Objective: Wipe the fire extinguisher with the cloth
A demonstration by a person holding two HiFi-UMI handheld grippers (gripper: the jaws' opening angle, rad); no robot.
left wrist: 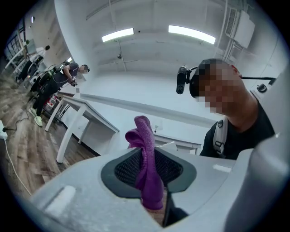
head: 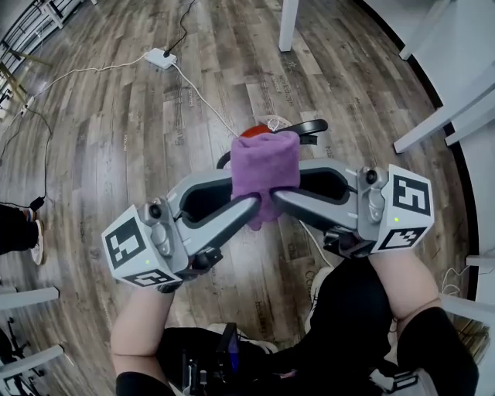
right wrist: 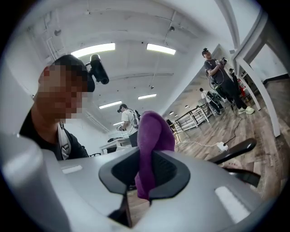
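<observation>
A purple cloth [head: 267, 162] hangs folded between my two grippers, which face each other above the floor. My left gripper [head: 245, 192] comes in from the lower left and is shut on the cloth's left side. Opposite it, my right gripper [head: 288, 182] is shut on the right side. The left gripper view shows the cloth [left wrist: 145, 145] pinched upright between the jaws, and the right gripper view shows the cloth [right wrist: 154, 131] the same way. Right under the cloth stands the fire extinguisher [head: 251, 131]; only its red top and black lever [head: 308, 126] show.
Wooden floor lies below. A white power strip [head: 160, 57] with cables lies at the far left. White table legs [head: 288, 23] stand at the back and a second table frame [head: 433, 124] at the right. Another person's shoe [head: 35, 240] is at the left edge.
</observation>
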